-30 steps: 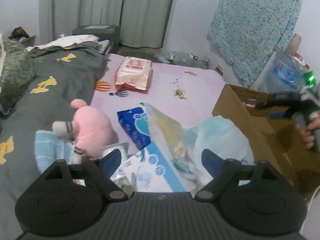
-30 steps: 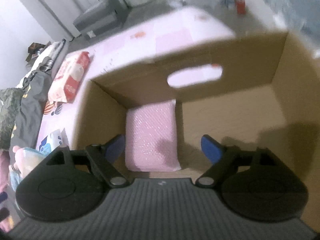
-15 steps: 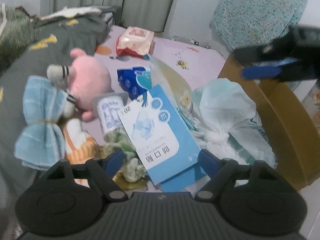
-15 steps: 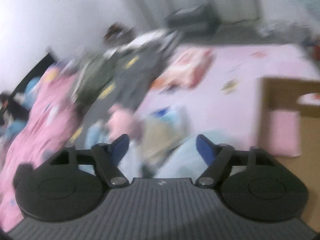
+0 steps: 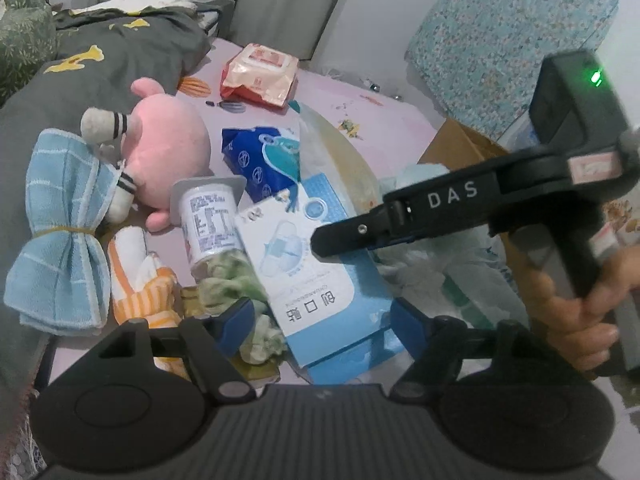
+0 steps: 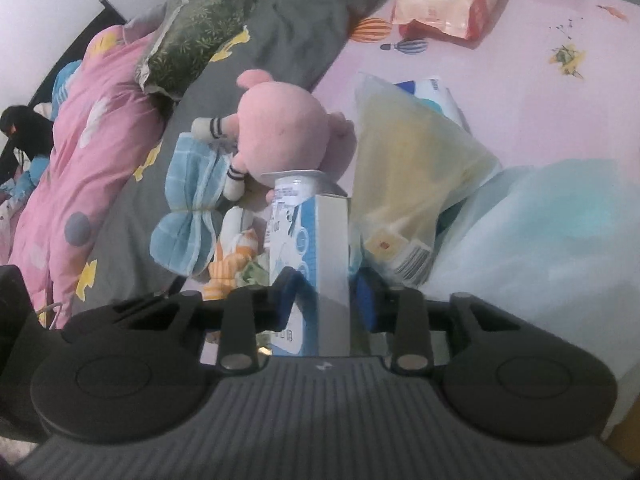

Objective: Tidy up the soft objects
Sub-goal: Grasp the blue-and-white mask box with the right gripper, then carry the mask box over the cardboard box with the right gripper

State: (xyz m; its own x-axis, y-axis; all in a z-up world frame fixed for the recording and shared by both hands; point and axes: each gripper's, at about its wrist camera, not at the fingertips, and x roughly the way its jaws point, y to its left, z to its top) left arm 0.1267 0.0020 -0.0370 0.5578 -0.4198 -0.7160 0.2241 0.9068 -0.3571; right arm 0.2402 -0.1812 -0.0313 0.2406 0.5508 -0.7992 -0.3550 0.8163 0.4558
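Observation:
A blue-and-white box (image 5: pixel 316 276) (image 6: pixel 332 240) lies tilted on a pile of soft things on the bed. My right gripper (image 6: pixel 326 300) (image 5: pixel 340 240) straddles its narrow sides, jaws closing, pads against it. My left gripper (image 5: pixel 322 320) hovers low over the box's near end; its jaws are closing too, with the box end and a green cloth (image 5: pixel 228 276) between them untouched. Beside the box lie a labelled jar (image 5: pixel 208 220), a pink plush (image 5: pixel 168 148) (image 6: pixel 280 132), a tied blue towel (image 5: pixel 60 240) (image 6: pixel 188 208) and an orange striped cloth (image 5: pixel 136 276).
A yellowish bag (image 6: pixel 408 160), a pale plastic bag (image 6: pixel 540 240) and a blue packet (image 5: pixel 260 160) crowd the pile. A wipes pack (image 5: pixel 260 72) lies farther back. A cardboard box (image 5: pixel 460 148) stands right. A grey blanket (image 5: pixel 80 92) covers the left. A hand (image 5: pixel 572 320) grips the right tool.
My right gripper swung from inside the cardboard box over to the pile and closed around the blue-and-white box. My left gripper dropped lower over the pile and its jaws narrowed.

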